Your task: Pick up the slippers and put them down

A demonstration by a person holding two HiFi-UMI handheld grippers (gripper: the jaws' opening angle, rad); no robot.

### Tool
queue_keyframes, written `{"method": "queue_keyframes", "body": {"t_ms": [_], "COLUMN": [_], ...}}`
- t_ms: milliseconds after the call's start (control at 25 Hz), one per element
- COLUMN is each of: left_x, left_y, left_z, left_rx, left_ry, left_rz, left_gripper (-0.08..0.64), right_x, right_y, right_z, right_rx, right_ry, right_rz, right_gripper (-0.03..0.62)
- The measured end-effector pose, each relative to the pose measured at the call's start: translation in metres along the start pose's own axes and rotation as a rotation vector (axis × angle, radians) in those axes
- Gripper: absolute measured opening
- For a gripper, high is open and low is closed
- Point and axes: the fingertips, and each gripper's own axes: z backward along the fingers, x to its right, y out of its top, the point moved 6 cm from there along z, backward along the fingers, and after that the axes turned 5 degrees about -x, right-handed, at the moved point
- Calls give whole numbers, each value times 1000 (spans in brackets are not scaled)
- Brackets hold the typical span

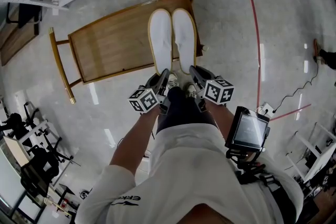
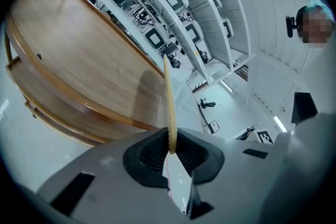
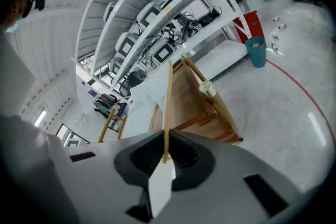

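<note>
Head view shows me the left slipper (image 1: 160, 39) and right slipper (image 1: 184, 36) side by side over the wooden table (image 1: 110, 44), left gripper (image 1: 164, 77) and right gripper (image 1: 193, 73) each clenched on its own slipper's near end

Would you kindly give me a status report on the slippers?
Both shut: left gripper on left slipper, right gripper on right slipper. Slippers side by side over wooden table. Nothing in the way.

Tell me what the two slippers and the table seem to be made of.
Left slipper and right slipper: thin matte white sheet, likely fabric or foam; edge-on, a tan rim shows. Table: wood or veneer, visible grain, slight sheen suggesting varnish.
</note>
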Motion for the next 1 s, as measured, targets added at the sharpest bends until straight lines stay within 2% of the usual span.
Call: {"method": "queue_keyframes", "body": {"t_ms": [360, 680, 1000], "left_x": [31, 73, 122], "left_y": [14, 28, 35], "left_z": [21, 51, 73], "left_rx": [70, 161, 243], "left_ry": [-32, -58, -117], "left_rz": [-43, -83, -121], "left_gripper": [31, 32, 32], "right_x": [-24, -63, -91], "right_y": [15, 32, 43], "right_z": [29, 69, 115], "right_rx": [80, 176, 268], "right_ry": [37, 93, 148], "right_rz": [46, 112, 151], "right_gripper": [29, 29, 29]}}
